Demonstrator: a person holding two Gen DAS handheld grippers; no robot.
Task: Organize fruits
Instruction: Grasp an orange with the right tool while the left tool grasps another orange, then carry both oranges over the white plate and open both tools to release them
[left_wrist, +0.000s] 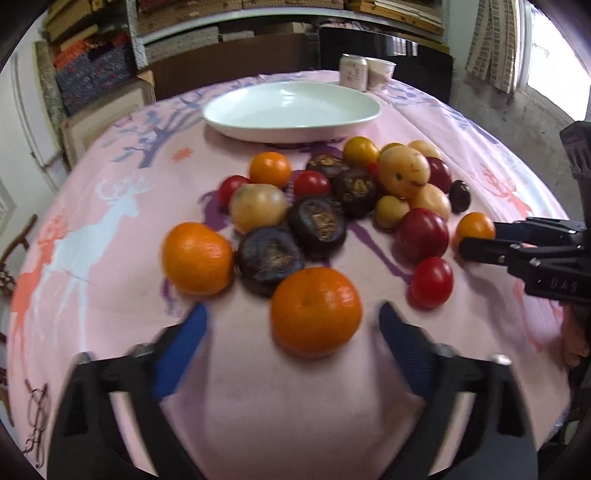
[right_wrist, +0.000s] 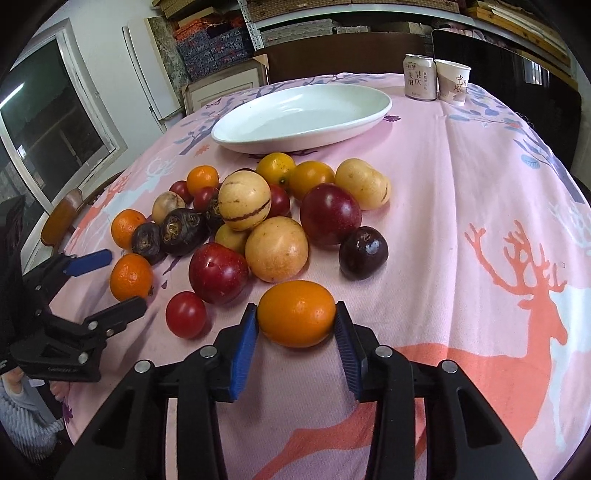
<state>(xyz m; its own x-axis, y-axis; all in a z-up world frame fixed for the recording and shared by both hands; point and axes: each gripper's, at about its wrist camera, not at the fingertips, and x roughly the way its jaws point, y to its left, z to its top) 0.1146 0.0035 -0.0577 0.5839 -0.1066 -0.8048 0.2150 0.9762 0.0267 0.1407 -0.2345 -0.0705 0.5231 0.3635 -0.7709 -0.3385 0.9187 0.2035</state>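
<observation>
Fruits (right_wrist: 258, 221) lie heaped on the pink tabletop (right_wrist: 461, 206), at six o'clock from the white plate (right_wrist: 303, 110). The right gripper (right_wrist: 295, 325) has its jaws clamped on an orange fruit (right_wrist: 295, 314) at the heap's near edge. The left gripper (left_wrist: 291, 321) has its jaws apart on either side of a tangerine (left_wrist: 316, 310), not touching it.

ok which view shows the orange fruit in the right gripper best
The right wrist view. The orange fruit sits centred and sharp there, with the right gripper closed on its two sides, both blue pads touching it. In the left wrist view the same fruit is small at the right edge, partly hidden behind the gripper's black fingers.
</observation>
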